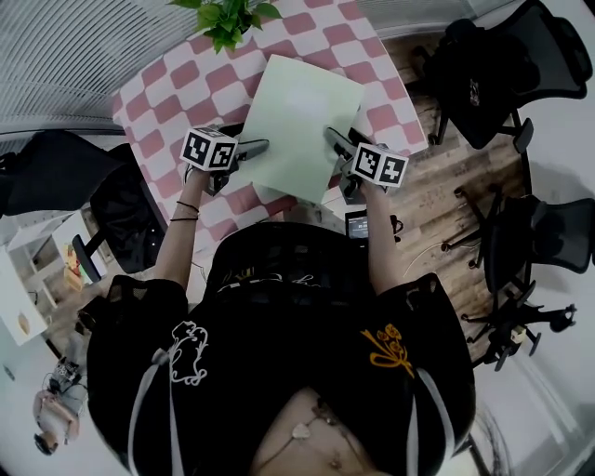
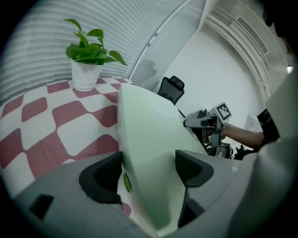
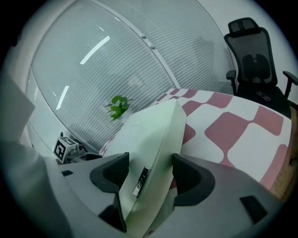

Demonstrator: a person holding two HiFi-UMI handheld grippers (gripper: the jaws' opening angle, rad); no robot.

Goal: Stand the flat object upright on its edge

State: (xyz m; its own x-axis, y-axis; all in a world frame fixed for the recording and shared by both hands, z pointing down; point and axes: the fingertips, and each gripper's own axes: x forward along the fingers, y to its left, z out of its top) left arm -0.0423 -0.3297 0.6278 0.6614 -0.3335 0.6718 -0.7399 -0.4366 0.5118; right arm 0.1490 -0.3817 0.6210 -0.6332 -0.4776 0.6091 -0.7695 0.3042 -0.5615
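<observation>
While the person holds a gripper at each side of it, the pale green flat board (image 1: 297, 121) rests on the pink-and-white checked table (image 1: 177, 84), towards the near edge. Its broad face is turned up to the head camera, so it is not on its edge.

Left gripper (image 2: 149, 169): at the board's left side, near the close corner. Jaws spread wide, with the board running between them. The left pad lies right against the board's rim. The right pad looks to sit over the face with no clear squeeze. A small green spot (image 2: 126, 182) shows on the rim beside the left pad.

Right gripper (image 3: 150, 174): at the board's right side. The board fills the gap between the pads, which pinch it, one on the top face and one at the underside. A small dark tag (image 3: 141, 180) sits on the rim between the pads. From here the board tilts, with its right rim clear of the cloth (how high, cannot tell).

Surroundings: a potted plant (image 1: 228, 19) stands at the far edge of the table, well apart from the board. Black office chairs (image 1: 493, 65) stand to the right on the wooden floor. Ribbed white blinds (image 2: 42, 42) run behind the table.
</observation>
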